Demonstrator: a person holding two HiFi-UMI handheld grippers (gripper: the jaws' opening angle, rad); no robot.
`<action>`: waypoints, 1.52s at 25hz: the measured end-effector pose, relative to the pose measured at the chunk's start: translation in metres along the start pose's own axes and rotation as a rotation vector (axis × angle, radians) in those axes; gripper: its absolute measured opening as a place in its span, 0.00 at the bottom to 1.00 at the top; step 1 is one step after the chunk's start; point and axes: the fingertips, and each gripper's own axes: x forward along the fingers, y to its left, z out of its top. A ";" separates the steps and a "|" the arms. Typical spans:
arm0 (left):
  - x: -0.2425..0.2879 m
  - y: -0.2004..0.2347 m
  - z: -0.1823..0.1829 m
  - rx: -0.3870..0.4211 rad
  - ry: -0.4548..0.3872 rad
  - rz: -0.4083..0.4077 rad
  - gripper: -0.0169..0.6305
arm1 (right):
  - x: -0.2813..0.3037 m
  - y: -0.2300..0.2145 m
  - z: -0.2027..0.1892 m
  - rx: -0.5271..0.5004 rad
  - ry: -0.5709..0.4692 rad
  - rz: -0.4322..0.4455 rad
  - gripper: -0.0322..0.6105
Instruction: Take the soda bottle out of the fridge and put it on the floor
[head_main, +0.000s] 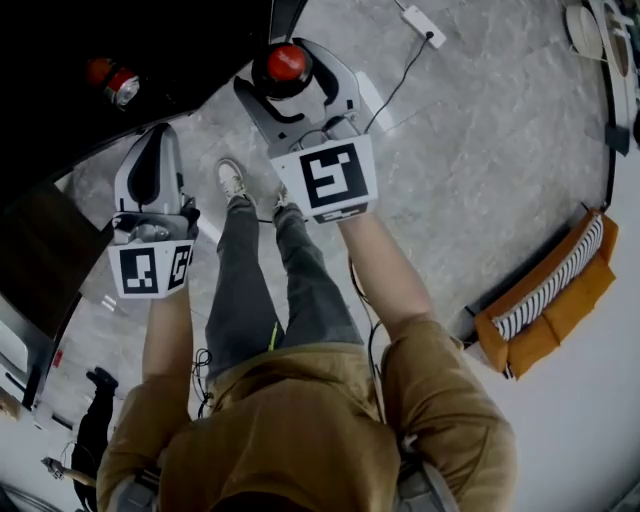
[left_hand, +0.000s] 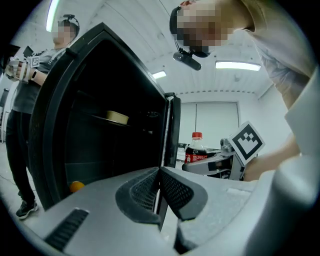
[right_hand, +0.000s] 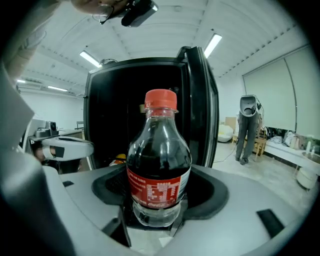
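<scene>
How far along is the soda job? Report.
Done: the bottle is out of the fridge, which stands open. In hand: the right gripper is shut on it, above the floor; the left gripper is shut, empty. Left: setting it on the floor.

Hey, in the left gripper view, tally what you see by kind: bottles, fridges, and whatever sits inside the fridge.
soda bottle: 1
fridge: 1
small orange round thing: 1
pale round thing on shelf: 1
Total: 4

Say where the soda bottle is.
The soda bottle stands upright, clamped in the right tongs, just outside the open fridge; the head view shows it at top centre.
</scene>
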 end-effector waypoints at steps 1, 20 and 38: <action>0.005 0.000 -0.006 0.001 0.011 -0.011 0.03 | -0.001 -0.005 -0.006 0.009 0.002 -0.011 0.52; 0.039 -0.015 -0.074 0.062 0.021 -0.094 0.03 | 0.002 -0.013 -0.089 -0.028 0.008 -0.016 0.52; 0.056 -0.005 -0.252 0.126 0.069 -0.170 0.03 | 0.060 0.006 -0.274 -0.105 0.024 0.122 0.52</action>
